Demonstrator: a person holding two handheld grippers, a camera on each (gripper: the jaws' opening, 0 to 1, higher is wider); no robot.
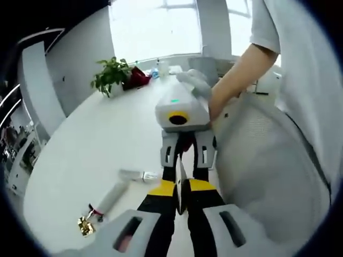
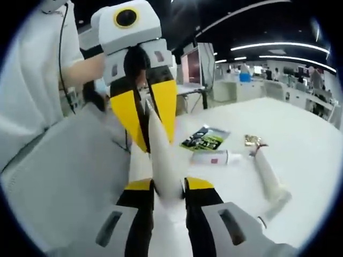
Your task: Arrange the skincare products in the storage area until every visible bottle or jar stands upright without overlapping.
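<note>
Table (image 1: 91, 155), white and broad, carries the scattered skincare products, while a person in a white short-sleeved shirt (image 1: 300, 64) stands at its edge holding a two-fingered tool in each hand. A pale grey fabric storage bag (image 1: 268, 166) slumps beside the person, just next to both tools. In the left gripper view, the left gripper (image 1: 181, 193) has its fingers drawn close on the thin edge of a slim white tube (image 1: 180, 174), and the right gripper (image 1: 187, 158) meets it head-on, gripping the same tube from the far end. The right gripper view shows that exchange from the other side: the right gripper (image 2: 169, 187) is clamped around the wide end of the white tube (image 2: 161, 155), with the left gripper (image 2: 153, 126) closed near its tapering tip, the tube lifted above the table between the two tools. Lying flat on the table beyond are a long white tube with a gold cap (image 2: 266, 171), a small white bottle with a red label (image 2: 210, 157) on its side, and a green and black sachet (image 2: 204, 139). A potted green plant (image 1: 111, 75) stands at the table's far edge by the bright window (image 1: 153, 27).
</note>
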